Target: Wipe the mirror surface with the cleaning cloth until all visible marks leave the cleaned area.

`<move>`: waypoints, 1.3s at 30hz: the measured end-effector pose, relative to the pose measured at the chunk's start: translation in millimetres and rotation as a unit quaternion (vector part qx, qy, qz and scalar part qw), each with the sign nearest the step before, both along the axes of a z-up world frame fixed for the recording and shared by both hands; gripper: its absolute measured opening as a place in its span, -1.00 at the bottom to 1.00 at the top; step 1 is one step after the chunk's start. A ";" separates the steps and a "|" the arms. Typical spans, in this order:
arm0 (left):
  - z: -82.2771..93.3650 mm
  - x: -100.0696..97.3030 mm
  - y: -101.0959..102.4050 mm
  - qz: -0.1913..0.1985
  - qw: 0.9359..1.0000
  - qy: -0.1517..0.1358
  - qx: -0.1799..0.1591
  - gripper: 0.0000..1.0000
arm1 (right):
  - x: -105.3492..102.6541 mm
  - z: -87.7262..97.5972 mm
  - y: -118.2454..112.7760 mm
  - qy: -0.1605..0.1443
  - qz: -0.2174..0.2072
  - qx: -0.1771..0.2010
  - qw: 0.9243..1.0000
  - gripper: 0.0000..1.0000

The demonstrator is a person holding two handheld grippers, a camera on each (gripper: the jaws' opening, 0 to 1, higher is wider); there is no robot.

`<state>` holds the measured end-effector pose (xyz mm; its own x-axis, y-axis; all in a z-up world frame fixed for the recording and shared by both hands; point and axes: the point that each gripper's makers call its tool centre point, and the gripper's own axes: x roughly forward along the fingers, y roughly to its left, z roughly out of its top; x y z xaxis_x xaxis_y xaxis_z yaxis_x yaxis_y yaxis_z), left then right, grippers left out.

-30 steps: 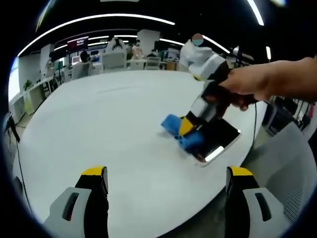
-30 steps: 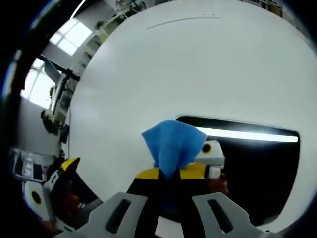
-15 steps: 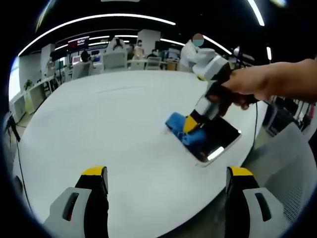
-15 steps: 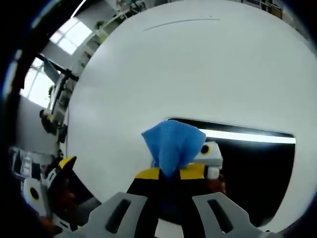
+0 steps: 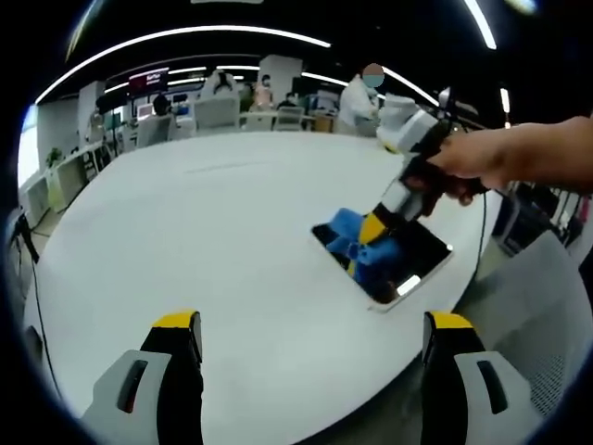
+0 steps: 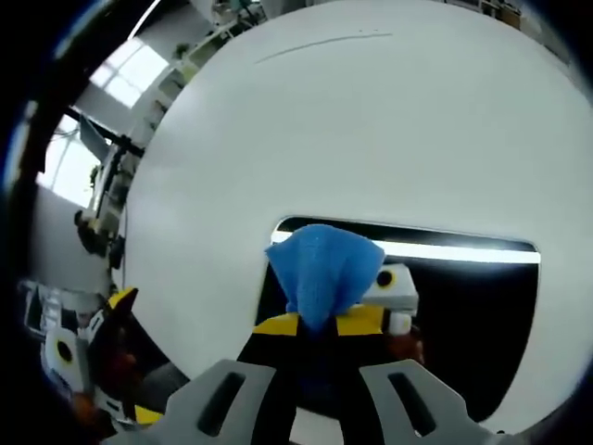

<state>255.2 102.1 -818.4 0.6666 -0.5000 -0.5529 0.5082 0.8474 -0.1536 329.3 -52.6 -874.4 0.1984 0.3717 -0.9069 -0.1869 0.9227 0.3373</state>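
- Mirror (image 5: 400, 261): it lay flat on the round white table (image 5: 185, 241), close to the table edge at about 3 o'clock in the left gripper view, its dark glass throwing back a bright strip of ceiling light.
- I had the right gripper (image 6: 322, 320) pinching the blue cleaning cloth (image 6: 324, 271); the bunched cloth stuck out past the yellow-tipped jaws so that fabric, not plastic, met the glass.
- In the left gripper view the cloth (image 5: 363, 248) sat on the mirror's far corner, the right gripper (image 5: 372, 239) angled down onto it from a hand (image 5: 463, 167) at 2 o'clock, which I judged gave pressure for wiping.
- My left gripper (image 5: 310, 345) was spread wide and held nothing, hovering back at 6 o'clock, presumably to keep the workspace in sight.
- I could not tell whether marks remained on the glass.
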 end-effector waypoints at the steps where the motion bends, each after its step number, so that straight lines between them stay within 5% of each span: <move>1: 0.3 0.2 0.5 0.002 1.000 -0.001 0.000 0.99 | -0.5 0.1 -2.1 0.001 0.001 0.000 1.000 -0.87; 39: -0.9 0.2 1.0 0.000 1.000 0.003 0.006 0.99 | -3.7 -0.2 -107.3 0.000 -0.035 -0.013 0.999 -0.87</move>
<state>255.3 103.1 -819.3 0.6641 -0.4929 -0.5622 0.5066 0.8497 -0.1465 325.6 -159.9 -874.6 0.2230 0.3335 -0.9160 -0.1217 0.9418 0.3133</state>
